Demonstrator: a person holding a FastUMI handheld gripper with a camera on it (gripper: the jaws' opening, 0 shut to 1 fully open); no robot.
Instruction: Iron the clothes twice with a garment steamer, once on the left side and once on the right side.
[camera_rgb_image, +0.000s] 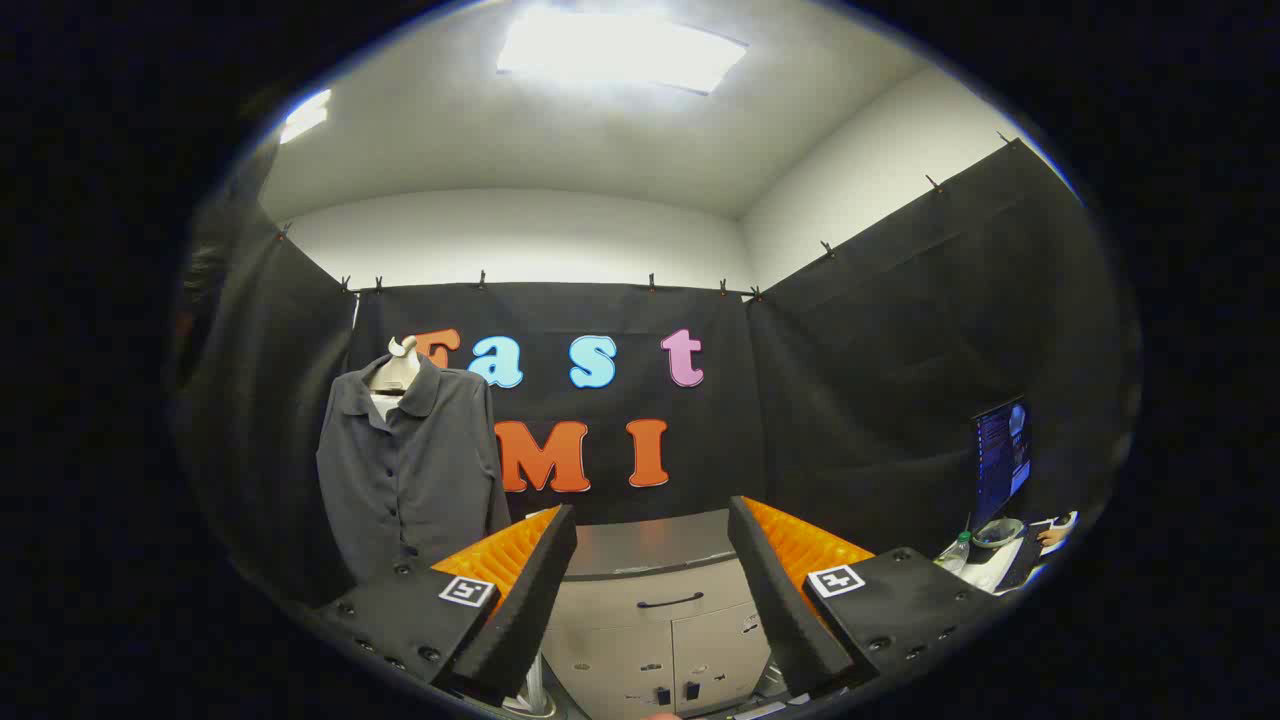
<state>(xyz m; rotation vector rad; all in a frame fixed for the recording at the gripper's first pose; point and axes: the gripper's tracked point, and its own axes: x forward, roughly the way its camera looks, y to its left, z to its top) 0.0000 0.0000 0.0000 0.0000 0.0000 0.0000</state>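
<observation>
Gaping wide, empty hand-held gripper before cabinet; shirt beyond its left finger.

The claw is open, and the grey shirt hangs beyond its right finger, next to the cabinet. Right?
Not quite. The gripper view shows the claw open, but the shirt hangs beyond its left finger, beside the cabinet.
</observation>
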